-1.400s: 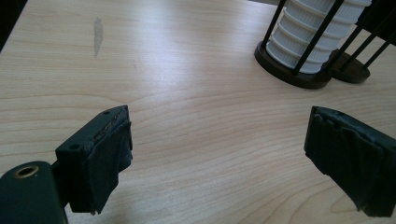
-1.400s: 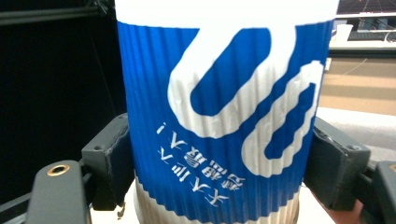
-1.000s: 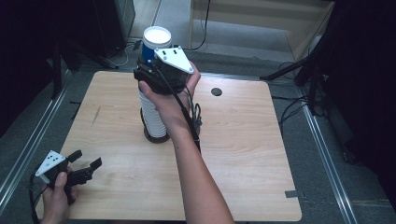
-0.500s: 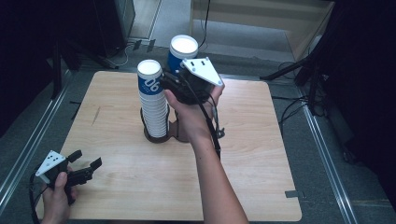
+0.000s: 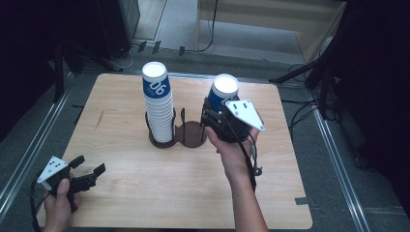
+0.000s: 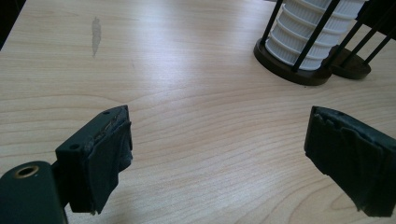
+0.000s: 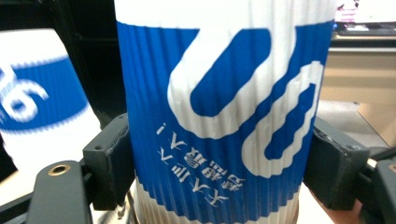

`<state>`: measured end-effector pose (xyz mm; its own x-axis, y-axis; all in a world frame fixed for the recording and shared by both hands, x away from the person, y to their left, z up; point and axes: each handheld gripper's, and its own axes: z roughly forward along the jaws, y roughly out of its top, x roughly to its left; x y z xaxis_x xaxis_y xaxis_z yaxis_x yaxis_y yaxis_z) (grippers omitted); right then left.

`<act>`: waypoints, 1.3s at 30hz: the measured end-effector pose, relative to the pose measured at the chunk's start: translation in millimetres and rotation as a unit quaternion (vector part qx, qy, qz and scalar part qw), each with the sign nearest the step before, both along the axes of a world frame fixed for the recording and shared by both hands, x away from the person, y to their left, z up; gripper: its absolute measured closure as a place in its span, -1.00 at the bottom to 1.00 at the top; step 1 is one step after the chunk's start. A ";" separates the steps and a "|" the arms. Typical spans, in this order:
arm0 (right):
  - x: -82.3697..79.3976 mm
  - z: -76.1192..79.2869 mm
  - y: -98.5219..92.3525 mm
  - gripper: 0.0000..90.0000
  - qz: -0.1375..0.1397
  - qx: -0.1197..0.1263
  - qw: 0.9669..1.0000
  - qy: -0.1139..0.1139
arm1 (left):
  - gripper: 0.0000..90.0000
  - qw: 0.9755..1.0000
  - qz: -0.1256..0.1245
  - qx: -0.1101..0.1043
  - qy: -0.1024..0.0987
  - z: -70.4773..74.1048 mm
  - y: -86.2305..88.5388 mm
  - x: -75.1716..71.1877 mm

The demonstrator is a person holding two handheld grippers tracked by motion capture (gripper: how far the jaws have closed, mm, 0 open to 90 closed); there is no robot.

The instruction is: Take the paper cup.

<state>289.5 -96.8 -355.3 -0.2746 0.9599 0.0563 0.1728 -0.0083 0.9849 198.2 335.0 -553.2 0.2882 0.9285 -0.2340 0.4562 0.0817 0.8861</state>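
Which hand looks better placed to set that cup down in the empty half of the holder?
Right. The right gripper already clamps the cup, just above the empty ring of the holder. The left gripper sits open at the table's near left corner, far off.

From my station I see a light wooden table [image 5: 145, 193] with rounded corners standing on a grey floor [image 5: 29, 140]. Metal rails [image 5: 333, 145] run along both sides of it. Cables [image 5: 210, 29] trail across the floor behind, toward a pale wooden cabinet [image 5: 270, 24]. Both flanks sit in deep shadow.
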 end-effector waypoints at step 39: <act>-50.2 -145.2 -76.3 -0.54 -0.026 -0.041 0.994 0.098 | -0.81 0.999 0.012 0.038 0.008 2.5 -5.9 -0.2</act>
<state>239.3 -173.1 -500.6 -0.2162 0.9760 0.0255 0.3632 0.0562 0.9300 198.0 329.1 -550.7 0.2629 0.9504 -0.1661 0.4688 0.0246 0.8830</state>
